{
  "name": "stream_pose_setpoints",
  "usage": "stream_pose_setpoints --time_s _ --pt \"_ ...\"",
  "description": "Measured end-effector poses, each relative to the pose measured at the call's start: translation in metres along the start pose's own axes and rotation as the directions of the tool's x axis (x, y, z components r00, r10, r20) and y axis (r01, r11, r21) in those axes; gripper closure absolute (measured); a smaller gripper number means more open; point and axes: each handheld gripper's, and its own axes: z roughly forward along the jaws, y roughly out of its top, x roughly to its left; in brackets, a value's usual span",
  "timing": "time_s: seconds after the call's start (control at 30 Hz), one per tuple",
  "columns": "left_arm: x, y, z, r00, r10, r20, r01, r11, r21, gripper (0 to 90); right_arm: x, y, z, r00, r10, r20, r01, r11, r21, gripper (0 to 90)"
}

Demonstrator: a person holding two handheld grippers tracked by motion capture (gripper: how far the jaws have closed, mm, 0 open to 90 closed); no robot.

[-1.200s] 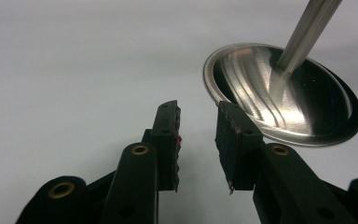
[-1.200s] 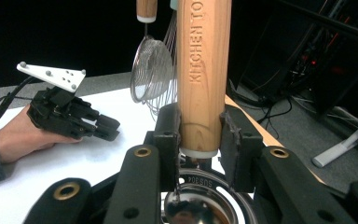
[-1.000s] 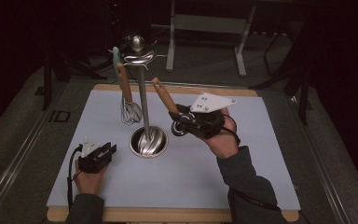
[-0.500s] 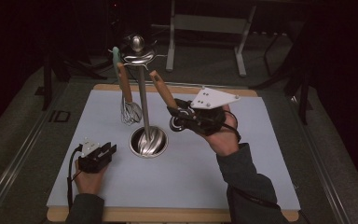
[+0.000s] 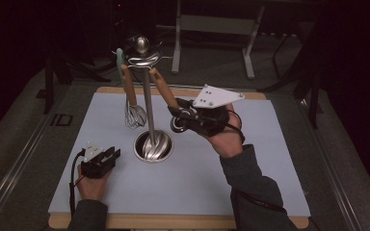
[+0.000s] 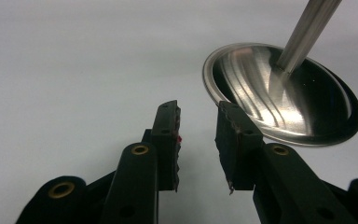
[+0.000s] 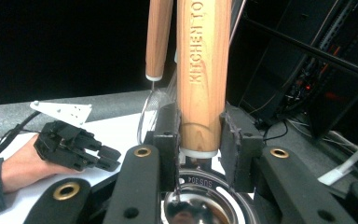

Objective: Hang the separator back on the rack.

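The right gripper [image 7: 199,133] has its fingers clamped on the wooden handle [image 7: 202,70] of a utensil beside the stand's pole [image 5: 148,103], seemingly to hang it or lift it off; the handle reads "KITCHEN TO", the steel below "SUS304"; the left gripper [image 5: 107,158] rests with fingers apart on the worktop [image 5: 250,178] near the stand's base [image 6: 279,100], out of the way.

High view above table [image 5: 270,159], claw cameras close, level, sharing stand base [image 6: 284,98].
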Motion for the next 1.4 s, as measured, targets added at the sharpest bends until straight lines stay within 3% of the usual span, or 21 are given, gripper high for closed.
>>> stream_pose_setpoints --time_s 0.67,0.83,1.27,1.4 --pt "0.000 0.000 0.000 1.0000 0.001 0.001 -0.001 1.0000 0.000 69.4 -0.005 0.000 0.020 0.9992 0.017 0.036 -0.019 0.999 0.050 69.1" --pt "0.000 0.000 0.000 1.0000 0.001 0.002 -0.001 1.0000 0.000 69.4 -0.001 0.000 0.024 0.9999 0.003 0.016 -0.004 0.998 0.062 62.7" --pt "0.000 0.000 0.000 1.0000 0.002 0.001 -0.002 1.0000 0.001 69.4 -0.007 -0.006 0.016 0.9996 0.016 0.024 -0.018 0.997 0.069 62.1" --pt "0.000 0.000 0.000 1.0000 0.001 0.000 -0.001 1.0000 0.000 69.4 -0.013 -0.015 0.013 0.9992 0.027 0.031 -0.029 0.996 0.089 61.1"
